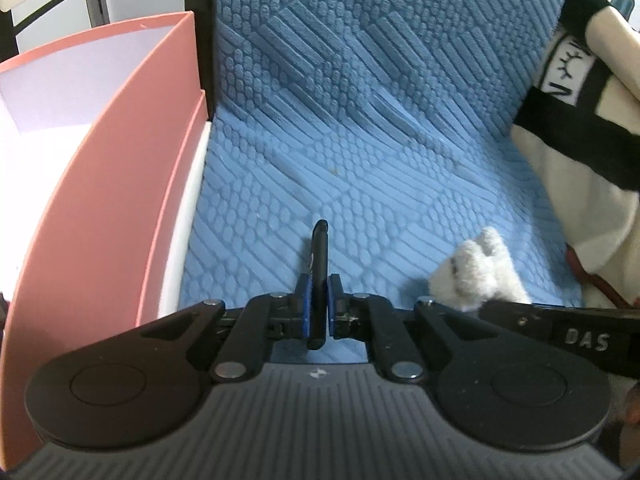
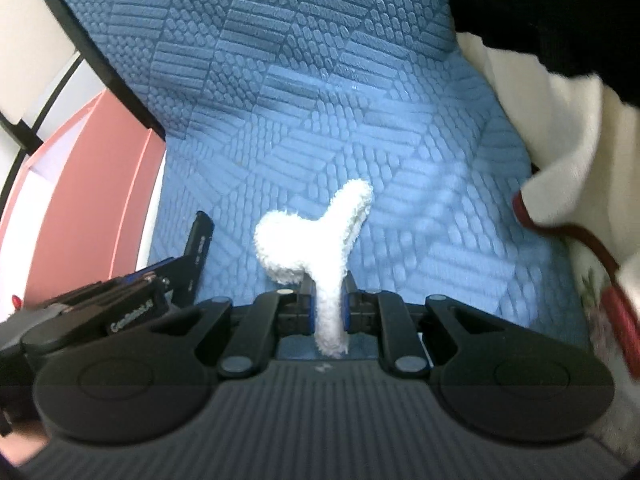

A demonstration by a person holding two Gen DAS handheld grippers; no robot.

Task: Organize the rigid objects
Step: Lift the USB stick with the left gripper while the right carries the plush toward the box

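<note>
Pink box [image 1: 96, 184] was set at far left, against the blue cushion [image 1: 360, 128], open side up, probably the drop spot for the sorted items. Left gripper [image 1: 318, 312]: jaws were clamped tight on a thin black device [image 1: 319, 276], held edge-on and clear of the cushion, likely to be carried to the box. Right gripper [image 2: 327, 312]: jaws were closed on the narrow stem of a white plush [image 2: 316, 240], the thinnest part that fits. A cream-and-black blanket [image 2: 560, 120] was bunched at far right.
</note>
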